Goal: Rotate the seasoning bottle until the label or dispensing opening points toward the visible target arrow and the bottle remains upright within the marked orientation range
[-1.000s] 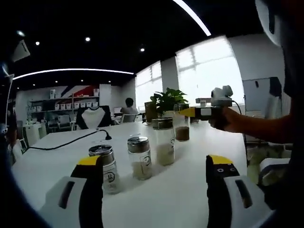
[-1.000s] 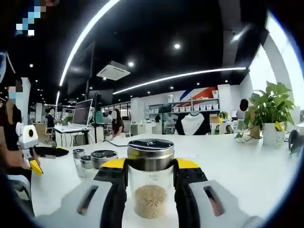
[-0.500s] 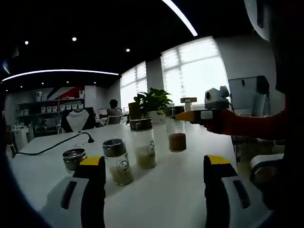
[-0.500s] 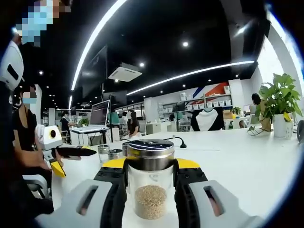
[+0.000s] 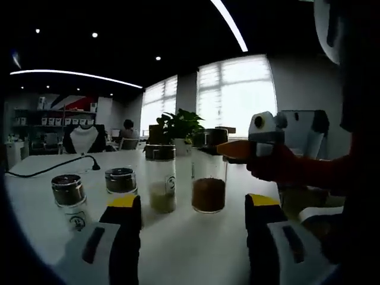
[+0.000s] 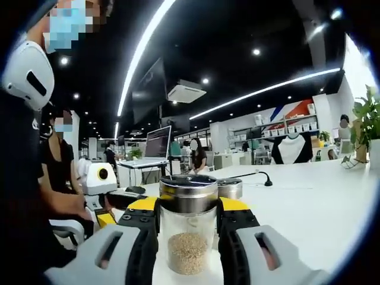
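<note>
White table (image 6: 332, 202); R gripper (image 6: 187, 222) clamps seasoning bottle (image 6: 188, 231).

Dim, backlit by glaring windows (image 5: 236, 89) and ceiling strips (image 6: 142, 53); edges bend, perhaps slightly blurred.

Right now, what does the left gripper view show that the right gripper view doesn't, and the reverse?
Left gripper view: a tall pale-filled bottle and a short labelled jar, ahead of the open left gripper. Right gripper view: a monitor on a far desk. Both: the seasoning bottle, upright and clamped in the right gripper, and the white table.
</note>
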